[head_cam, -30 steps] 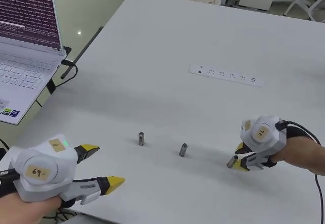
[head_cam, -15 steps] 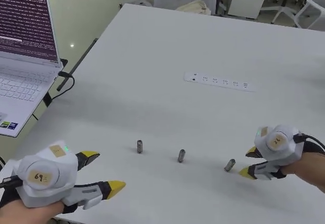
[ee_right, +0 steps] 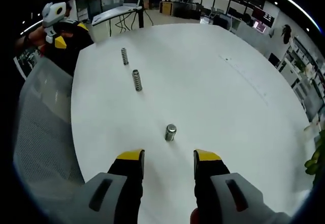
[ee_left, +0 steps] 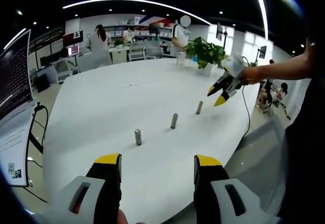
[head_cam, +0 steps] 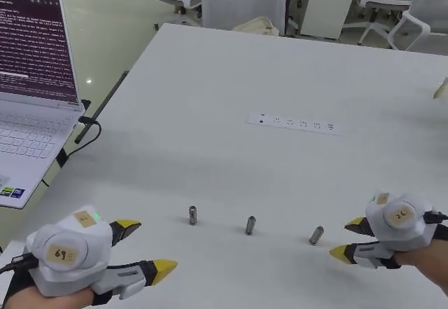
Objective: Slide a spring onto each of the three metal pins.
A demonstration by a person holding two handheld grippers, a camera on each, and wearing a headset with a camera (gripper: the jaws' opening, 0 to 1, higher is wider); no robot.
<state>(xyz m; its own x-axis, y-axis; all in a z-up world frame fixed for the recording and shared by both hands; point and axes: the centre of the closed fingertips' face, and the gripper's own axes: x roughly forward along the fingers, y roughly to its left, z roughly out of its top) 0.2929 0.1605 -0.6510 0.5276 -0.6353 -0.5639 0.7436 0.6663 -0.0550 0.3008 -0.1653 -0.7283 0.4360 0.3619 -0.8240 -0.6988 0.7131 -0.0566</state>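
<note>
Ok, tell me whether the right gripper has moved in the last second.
Yes. The right gripper has backed off to the right, away from the rightmost pin. It was touching that pin a second ago, and now there is a clear gap between them.

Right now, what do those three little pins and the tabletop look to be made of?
The nearest pin: grey metal, probably steel, its top glinting. The springs on the farther two: coiled metal wire, ribbed outline. The tabletop: smooth white with soft sheen, perhaps laminate.
</note>
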